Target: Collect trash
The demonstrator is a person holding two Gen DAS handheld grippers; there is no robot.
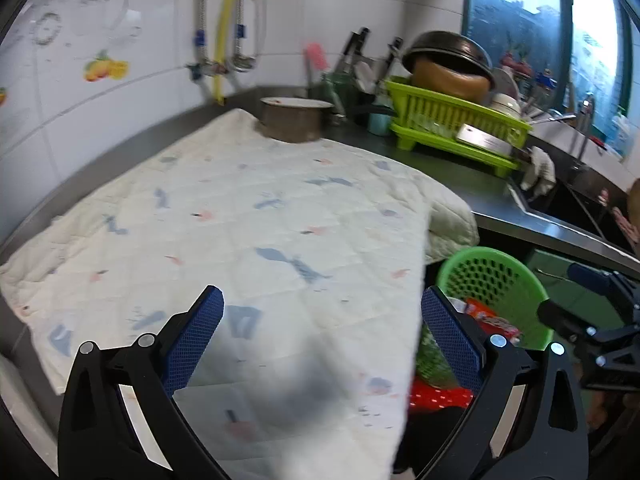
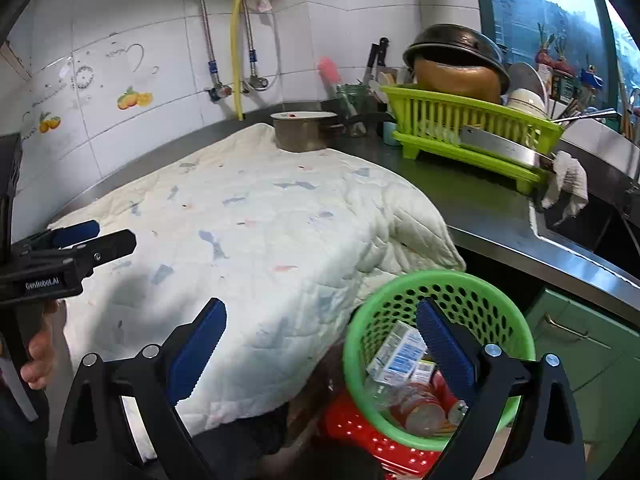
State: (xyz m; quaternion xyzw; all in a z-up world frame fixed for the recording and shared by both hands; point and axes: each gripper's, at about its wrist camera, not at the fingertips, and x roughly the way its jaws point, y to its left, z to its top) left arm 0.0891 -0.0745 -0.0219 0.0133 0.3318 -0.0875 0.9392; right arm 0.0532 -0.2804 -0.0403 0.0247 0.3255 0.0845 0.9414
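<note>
Both the left gripper (image 1: 322, 334) and right gripper (image 2: 322, 340) have fingers spread wide and empty; the trash (image 2: 404, 376) lies in the green basket (image 2: 516, 316), directly below the right gripper, off the desk (image 2: 480, 204) edge.

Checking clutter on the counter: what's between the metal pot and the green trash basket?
Only the quilted cloth, bare of loose items, from the metal pot down to the green trash basket off the counter edge. Right wrist view shows it best.
</note>
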